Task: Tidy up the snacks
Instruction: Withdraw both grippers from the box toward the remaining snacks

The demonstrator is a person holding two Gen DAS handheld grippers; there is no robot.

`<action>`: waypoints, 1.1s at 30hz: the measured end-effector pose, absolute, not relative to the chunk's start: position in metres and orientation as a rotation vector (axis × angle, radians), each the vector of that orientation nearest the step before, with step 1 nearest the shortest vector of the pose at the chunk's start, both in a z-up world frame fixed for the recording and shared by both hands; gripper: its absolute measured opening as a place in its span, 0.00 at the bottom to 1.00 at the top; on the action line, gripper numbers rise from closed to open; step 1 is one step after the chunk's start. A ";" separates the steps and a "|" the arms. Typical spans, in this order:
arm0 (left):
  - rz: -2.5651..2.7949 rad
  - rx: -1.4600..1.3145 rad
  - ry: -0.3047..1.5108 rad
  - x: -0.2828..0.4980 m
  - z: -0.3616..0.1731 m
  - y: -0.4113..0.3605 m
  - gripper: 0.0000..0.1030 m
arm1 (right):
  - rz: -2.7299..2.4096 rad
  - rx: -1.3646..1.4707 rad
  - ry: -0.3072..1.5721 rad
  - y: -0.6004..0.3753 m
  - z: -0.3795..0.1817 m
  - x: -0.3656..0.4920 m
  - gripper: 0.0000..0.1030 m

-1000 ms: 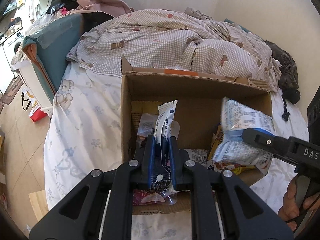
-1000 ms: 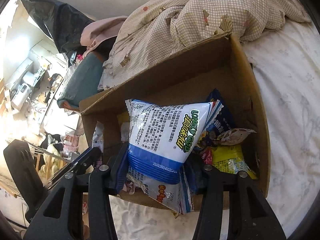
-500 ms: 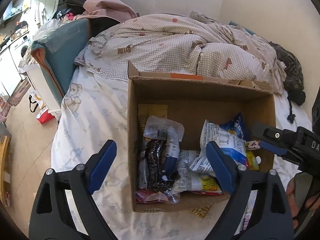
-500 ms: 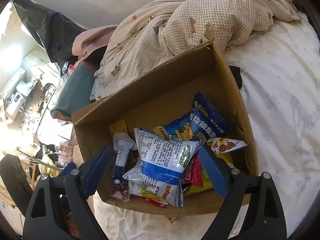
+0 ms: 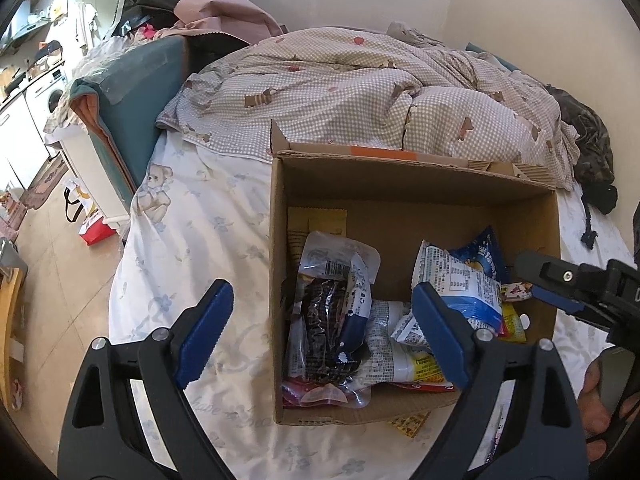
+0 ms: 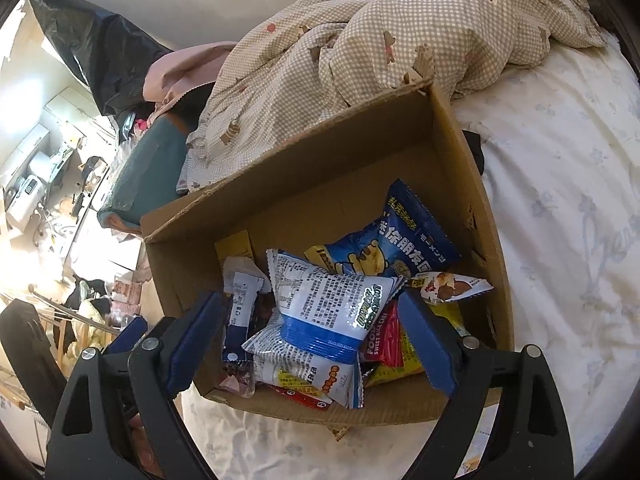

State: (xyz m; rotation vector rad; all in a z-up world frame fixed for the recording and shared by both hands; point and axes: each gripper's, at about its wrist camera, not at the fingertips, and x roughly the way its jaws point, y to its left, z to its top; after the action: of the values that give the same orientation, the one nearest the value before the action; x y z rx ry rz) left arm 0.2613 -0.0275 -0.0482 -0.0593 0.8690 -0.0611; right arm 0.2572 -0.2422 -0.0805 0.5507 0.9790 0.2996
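Both grippers gape wide and empty: left gripper (image 5: 322,332) and right gripper (image 6: 312,344) frame the snack packets (image 6: 332,312) in the box (image 5: 400,188), mid-frame.

Snack packets (image 5: 456,280) in cardboard box (image 5: 400,184); box on bed (image 5: 200,240).

The bed (image 5: 192,240) wore a pale floral sheet. On it sat an open cardboard box (image 5: 400,184), with a checked duvet (image 5: 360,92) heaped just behind it.
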 end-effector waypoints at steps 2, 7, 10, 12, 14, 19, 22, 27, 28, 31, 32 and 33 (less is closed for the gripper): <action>-0.055 -0.066 0.870 0.261 -0.047 -0.026 0.86 | 0.299 0.540 0.964 -0.242 -0.075 0.255 0.89; -0.045 -0.102 0.876 0.259 -0.045 -0.023 0.86 | 0.284 0.555 0.946 -0.249 -0.067 0.246 0.89; -0.042 -0.129 0.878 0.256 -0.042 -0.020 0.86 | 0.263 0.568 0.947 -0.254 -0.064 0.236 0.89; -0.048 -0.144 0.876 0.251 -0.040 -0.018 0.86 | 0.252 0.561 0.953 -0.255 -0.062 0.229 0.89; -0.075 -0.169 0.865 0.245 -0.036 -0.015 0.86 | 0.240 0.547 0.955 -0.256 -0.060 0.222 0.89; -0.112 -0.203 0.847 0.227 -0.024 -0.006 0.86 | 0.223 0.522 0.956 -0.257 -0.056 0.206 0.89; -0.100 -0.177 0.832 0.218 -0.018 -0.002 0.86 | 0.211 0.531 0.966 -0.262 -0.059 0.193 0.89; -0.062 -0.222 0.850 0.201 -0.017 0.011 0.99 | 0.189 0.533 0.979 -0.268 -0.060 0.174 0.89; -0.053 -0.242 0.854 0.197 -0.017 0.014 1.00 | 0.184 0.536 0.980 -0.270 -0.060 0.170 0.89; -0.053 -0.266 0.868 0.189 -0.018 0.019 1.00 | 0.164 0.556 0.985 -0.277 -0.062 0.158 0.89; -0.052 -0.267 0.870 0.186 -0.018 0.019 1.00 | 0.157 0.560 0.987 -0.280 -0.063 0.154 0.89; -0.050 -0.265 0.869 0.183 -0.018 0.020 1.00 | 0.151 0.563 0.989 -0.281 -0.063 0.152 0.89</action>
State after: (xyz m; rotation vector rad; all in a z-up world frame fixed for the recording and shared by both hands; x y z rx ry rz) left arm 0.1827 0.0198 -0.0179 -0.2647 0.8691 -0.0497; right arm 0.1517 -0.2812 -0.0635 0.5629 0.9892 0.1505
